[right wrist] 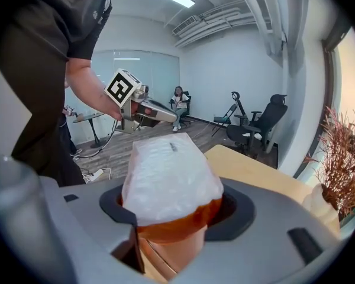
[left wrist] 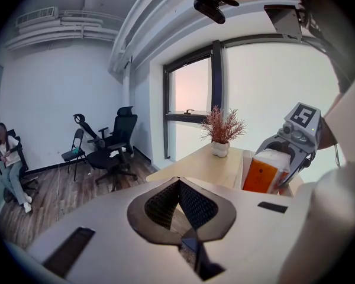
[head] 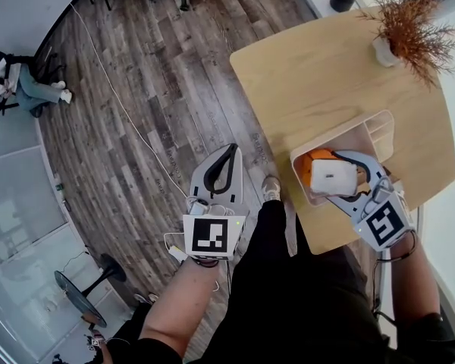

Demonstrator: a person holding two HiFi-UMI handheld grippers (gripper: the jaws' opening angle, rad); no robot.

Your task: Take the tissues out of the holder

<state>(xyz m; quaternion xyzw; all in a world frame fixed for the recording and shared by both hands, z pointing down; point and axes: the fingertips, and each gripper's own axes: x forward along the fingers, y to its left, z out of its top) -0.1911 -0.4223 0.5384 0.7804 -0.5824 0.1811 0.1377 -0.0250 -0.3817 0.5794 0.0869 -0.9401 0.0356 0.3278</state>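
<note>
- Tissue pack [head: 332,178], orange with a white top, stands in the 7 o'clock end of cream holder [head: 373,126].
- Right gripper [right wrist: 174,209] clamped on tissue pack, jaws pressing both its sides, reaching in from the pack's 5 o'clock in head view.
- Holder sits at the near edge of wooden table [head: 303,82]; dried plant [head: 409,25] in a white pot at the table's 1 o'clock corner.
- Left gripper [left wrist: 178,188] at the pack's 9 o'clock, well apart, over wood floor [head: 152,89], jaws together.

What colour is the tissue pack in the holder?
Orange with a white top: the tissue pack shows best in the right gripper view.
</note>
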